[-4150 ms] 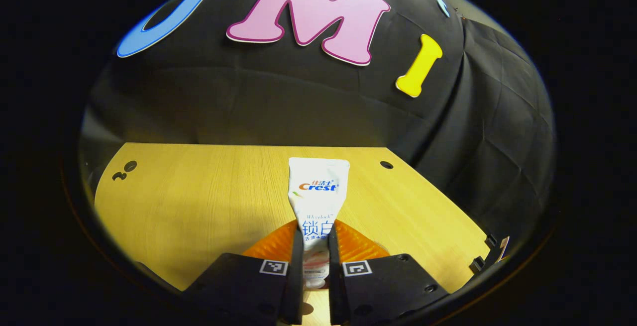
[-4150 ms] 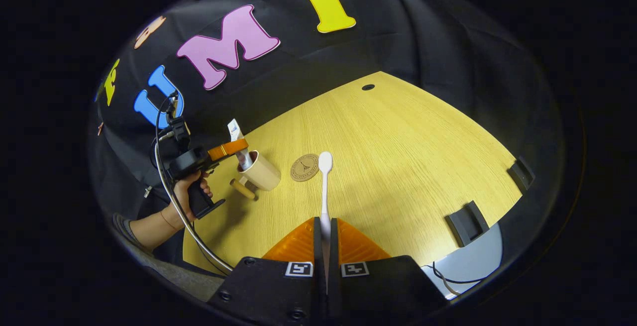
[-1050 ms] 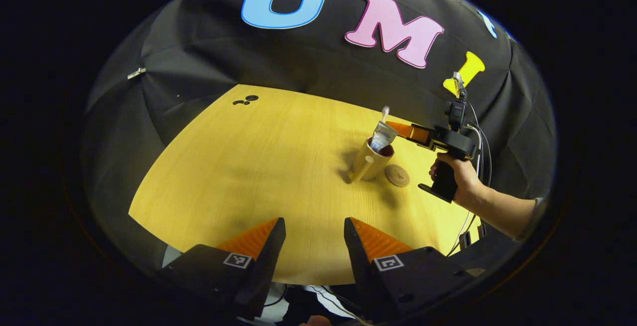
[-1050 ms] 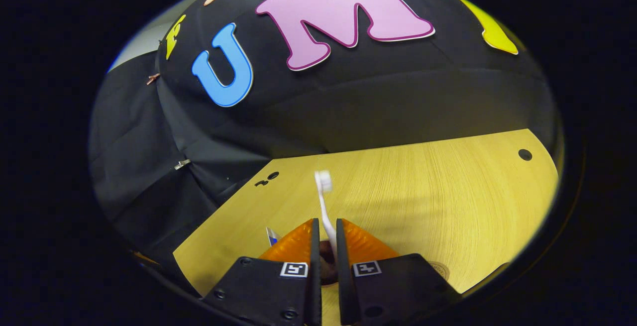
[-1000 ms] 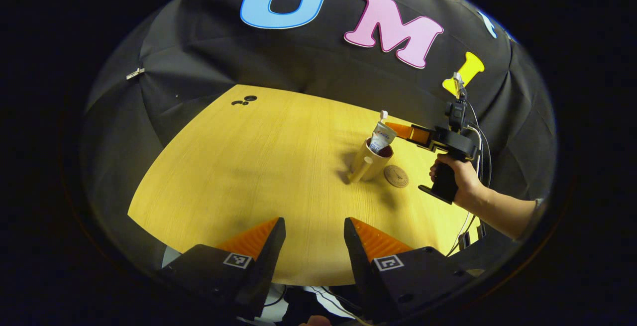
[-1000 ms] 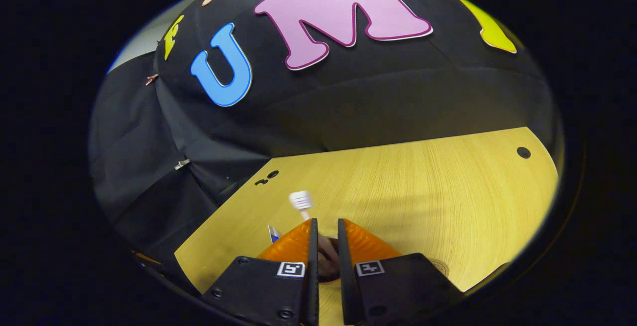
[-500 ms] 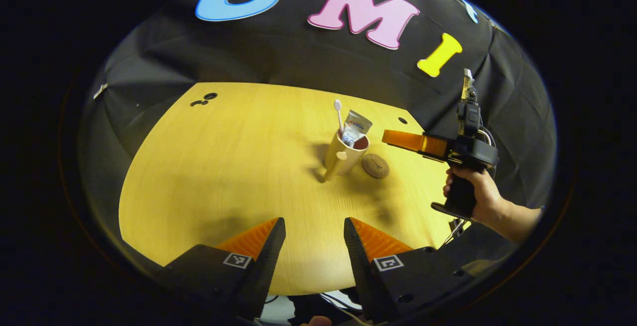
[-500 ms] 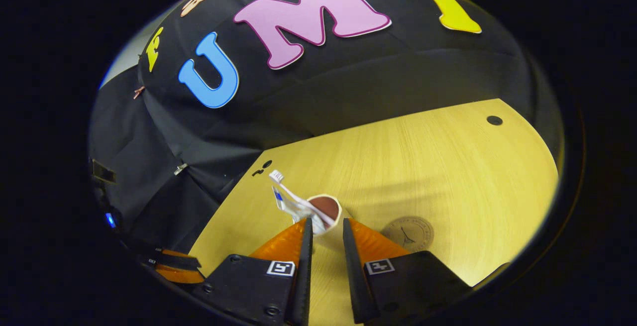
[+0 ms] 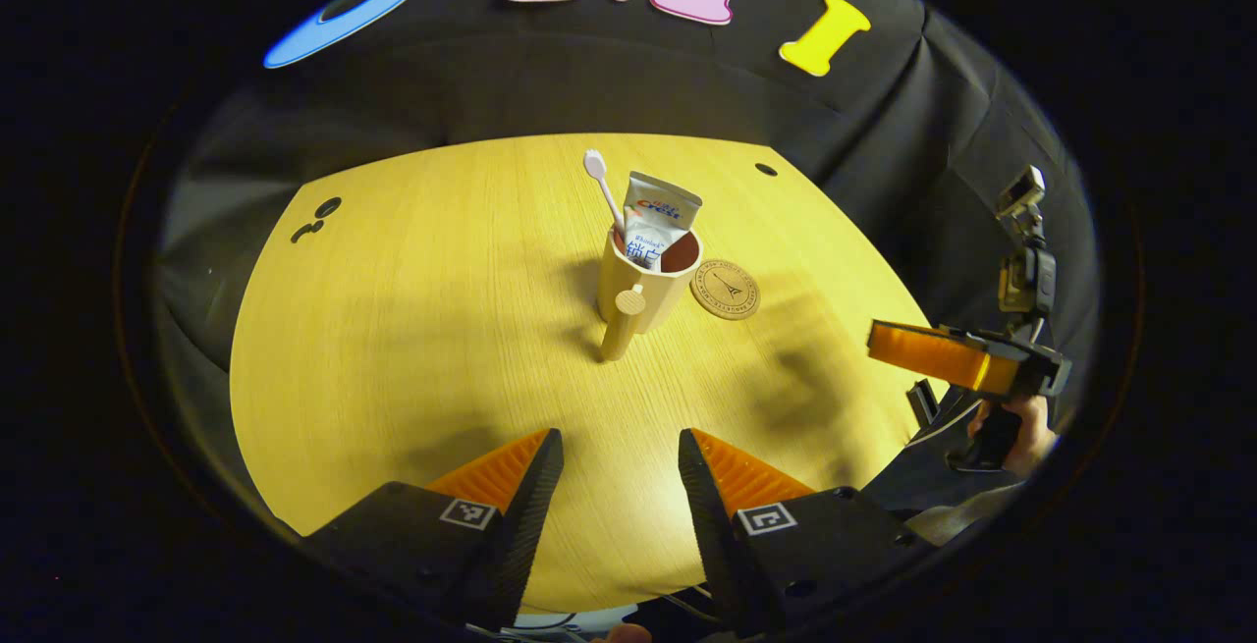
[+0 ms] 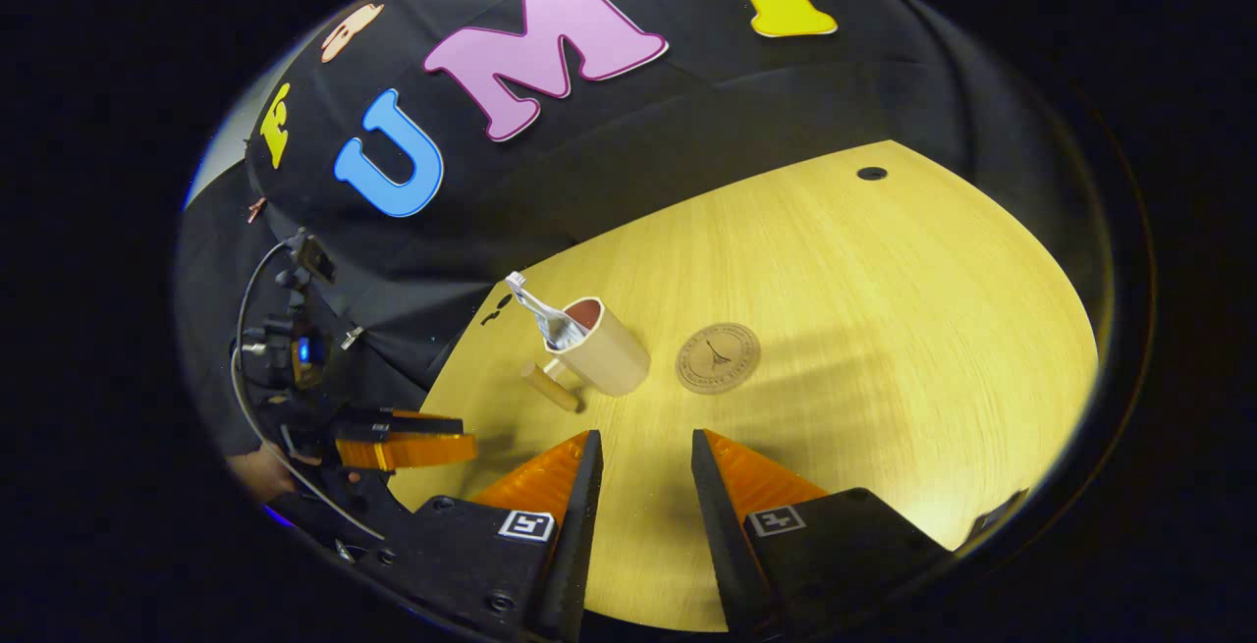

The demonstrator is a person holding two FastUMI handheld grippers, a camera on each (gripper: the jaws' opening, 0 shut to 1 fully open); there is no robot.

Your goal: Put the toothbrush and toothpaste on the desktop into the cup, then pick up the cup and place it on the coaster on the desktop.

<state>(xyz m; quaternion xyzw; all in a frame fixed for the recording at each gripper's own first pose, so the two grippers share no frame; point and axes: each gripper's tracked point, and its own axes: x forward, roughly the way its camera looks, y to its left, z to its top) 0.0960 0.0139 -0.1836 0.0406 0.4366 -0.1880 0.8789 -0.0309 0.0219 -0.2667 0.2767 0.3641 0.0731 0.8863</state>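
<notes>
A beige cup (image 9: pixel 638 282) (image 10: pixel 607 348) with a peg handle stands mid-table. In it stand a white toothbrush (image 9: pixel 601 184) (image 10: pixel 525 296) and a white toothpaste tube (image 9: pixel 654 219) (image 10: pixel 564 331). Just right of the cup lies a round brown coaster (image 9: pixel 725 289) (image 10: pixel 718 357). My left gripper (image 9: pixel 611 447) hangs open near the table's front edge, well short of the cup, and it also appears at the left of the right gripper view (image 10: pixel 462 439). My right gripper (image 10: pixel 642 447) is open and empty, drawn back from the cup; it appears far right in the left gripper view (image 9: pixel 874 340), held by a hand.
The wooden table (image 9: pixel 422 329) (image 10: pixel 884 329) has small round holes near its far edge (image 9: pixel 765 170) (image 10: pixel 871 173) and a pair at the far left (image 9: pixel 319 216). A black clip (image 9: pixel 923 400) sits on the right edge.
The toothpaste, then the toothbrush, went into the cup and both grippers opened. Over the last half second my right gripper pulled back and away from the cup.
</notes>
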